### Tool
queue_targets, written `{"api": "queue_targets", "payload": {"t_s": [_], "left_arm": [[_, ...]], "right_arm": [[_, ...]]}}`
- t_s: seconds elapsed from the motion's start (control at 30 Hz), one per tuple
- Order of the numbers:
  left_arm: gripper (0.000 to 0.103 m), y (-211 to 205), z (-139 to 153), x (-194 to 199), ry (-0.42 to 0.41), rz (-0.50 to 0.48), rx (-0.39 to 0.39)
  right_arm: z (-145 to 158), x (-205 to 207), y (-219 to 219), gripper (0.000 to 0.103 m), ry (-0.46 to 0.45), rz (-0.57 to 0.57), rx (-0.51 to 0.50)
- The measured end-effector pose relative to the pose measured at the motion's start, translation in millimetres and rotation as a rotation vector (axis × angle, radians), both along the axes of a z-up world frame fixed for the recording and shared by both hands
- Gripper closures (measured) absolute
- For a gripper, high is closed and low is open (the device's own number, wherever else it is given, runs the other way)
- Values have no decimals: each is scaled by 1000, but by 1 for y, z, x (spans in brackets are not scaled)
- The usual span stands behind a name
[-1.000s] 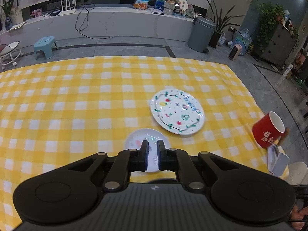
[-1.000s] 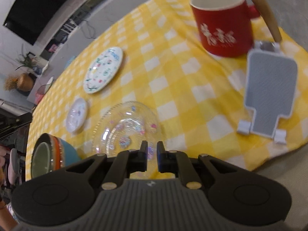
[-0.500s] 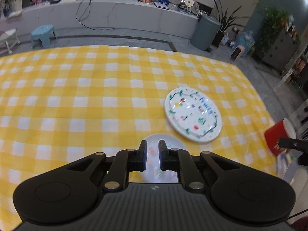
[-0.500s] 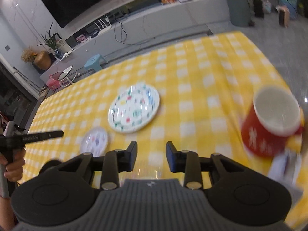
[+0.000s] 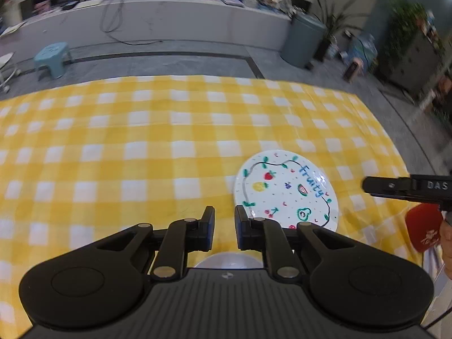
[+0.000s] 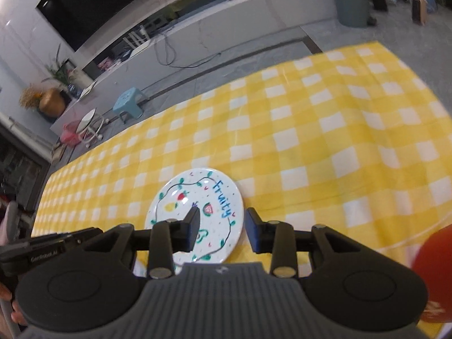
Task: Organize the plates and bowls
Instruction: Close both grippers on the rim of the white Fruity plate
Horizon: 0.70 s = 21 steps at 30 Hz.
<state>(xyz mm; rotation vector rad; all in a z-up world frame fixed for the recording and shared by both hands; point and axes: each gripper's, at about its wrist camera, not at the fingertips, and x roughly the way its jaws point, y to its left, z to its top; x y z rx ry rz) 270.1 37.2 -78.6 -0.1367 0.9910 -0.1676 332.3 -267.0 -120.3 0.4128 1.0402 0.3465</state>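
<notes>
A white plate painted with fruit and the word "Fruity" (image 5: 285,189) lies on the yellow checked tablecloth (image 5: 141,141); it also shows in the right wrist view (image 6: 197,214). My left gripper (image 5: 224,228) is slightly open and empty, just left of the plate. A small white plate (image 5: 228,261) peeks out under its fingers. My right gripper (image 6: 221,233) is open and empty, hovering over the plate's near right rim. The right gripper shows at the right edge of the left wrist view (image 5: 406,188).
A red mug (image 5: 422,230) stands at the table's right edge, also seen in the right wrist view (image 6: 435,276). Beyond the table are a grey bin (image 5: 303,39), a blue stool (image 5: 52,58) and a long counter (image 5: 141,19).
My right gripper opened, letting go of the clear glass bowl, and swung left to the fruity plate. My left gripper opened a little and moved forward over the small plate.
</notes>
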Motion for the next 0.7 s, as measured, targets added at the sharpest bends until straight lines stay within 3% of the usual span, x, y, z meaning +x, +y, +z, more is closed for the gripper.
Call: {"api": "queue_targets", "payload": {"t_s": [0.1,0.2,0.27,0.37,0.47,0.7], "left_arm": [[87,-7,-6,8,4,-17,-2],[87,-8,-19,14,35,-38,-43],[87,-5,-27,18,70,-49,-58],[87,9,-35,22,104,-33,-134],[87,21,-40,29,144,-14,-224],[83,35,-54,41,188,-14,-349]], "right_arm": [[-11,1,5,75,13,9,-3],[-23,1,7,76,28,16,-33],[-32,4,2,76,47,28,0],[-42,8,-8,76,33,46,19],[-53,11,-18,76,75,12,88],[-67,10,-16,76,96,18,187]]}}
